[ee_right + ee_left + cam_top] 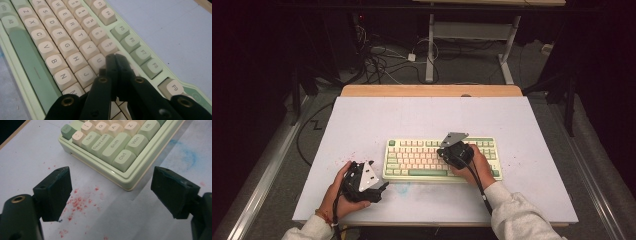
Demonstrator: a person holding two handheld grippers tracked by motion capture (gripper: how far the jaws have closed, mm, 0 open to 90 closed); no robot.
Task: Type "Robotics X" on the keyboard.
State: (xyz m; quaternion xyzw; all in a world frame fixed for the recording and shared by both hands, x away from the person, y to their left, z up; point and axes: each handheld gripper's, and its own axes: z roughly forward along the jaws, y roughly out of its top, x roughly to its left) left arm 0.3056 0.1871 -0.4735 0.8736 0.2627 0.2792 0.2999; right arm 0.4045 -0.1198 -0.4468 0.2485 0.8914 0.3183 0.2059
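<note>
On the left of the high view, the left tool (379,189) rests low on the white surface (362,120), held in the person's left hand (337,192) just beside the lower left corner of the keyboard (412,161). In the left gripper view its jaws stand wide apart and released, with nothing between them but bare surface and a scatter of small red specks (78,202). The keyboard's corner, with the Ctrl key (123,160) nearest, lies just ahead of the gap and clear of both jaws; neither pad touches it.

The keyboard, pale green with cream keys, sits flat near the middle of the surface, its long side running across the view.

Further right, the right tool (443,149) is over the right half of the keyboard, gripped by the right hand (477,167), whose heel lies at the keyboard's front edge. In the right gripper view the right tool (115,57) has its jaws clenched tight together, holding nothing, their joined tip down among the keys just beyond the U key (98,61). Whether the tip actually presses a key I cannot tell.
</note>
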